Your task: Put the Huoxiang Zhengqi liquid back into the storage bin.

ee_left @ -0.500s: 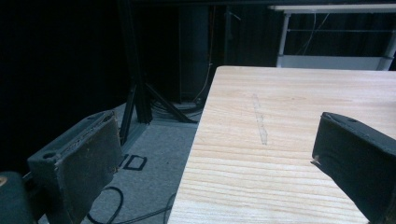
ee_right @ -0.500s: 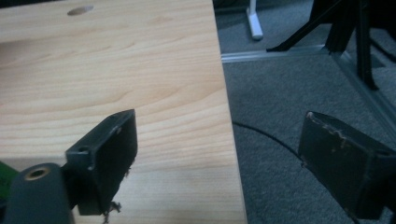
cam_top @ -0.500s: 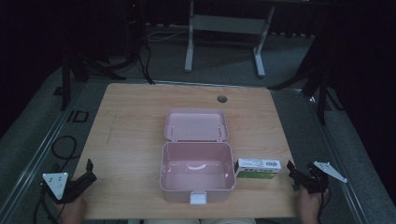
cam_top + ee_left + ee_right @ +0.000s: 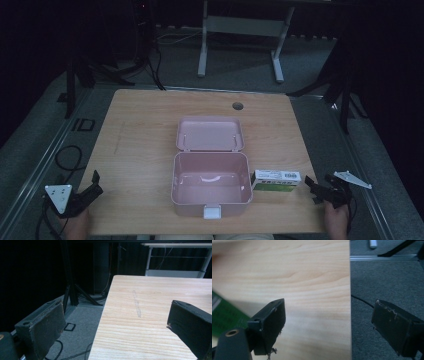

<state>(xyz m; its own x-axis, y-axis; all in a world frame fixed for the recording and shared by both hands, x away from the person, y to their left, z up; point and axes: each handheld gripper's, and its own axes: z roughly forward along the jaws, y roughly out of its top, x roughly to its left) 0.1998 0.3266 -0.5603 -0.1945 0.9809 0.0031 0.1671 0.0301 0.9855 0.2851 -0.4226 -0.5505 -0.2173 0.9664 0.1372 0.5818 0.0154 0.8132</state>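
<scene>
An open pink box sits at the table's near middle, empty, with its lid laid flat behind it and a white latch in front. A green and white carton lies flat against the box's right side. My left gripper rests at the table's near left edge, open, its jaws wide apart over the table edge. At the near right edge, just right of the carton, my right gripper is open too. The carton's green end shows beside its left jaw.
The wooden table has a round cable hole at the back. Grey carpet lies past the right edge, with cables on the floor at the left. A white desk frame stands behind.
</scene>
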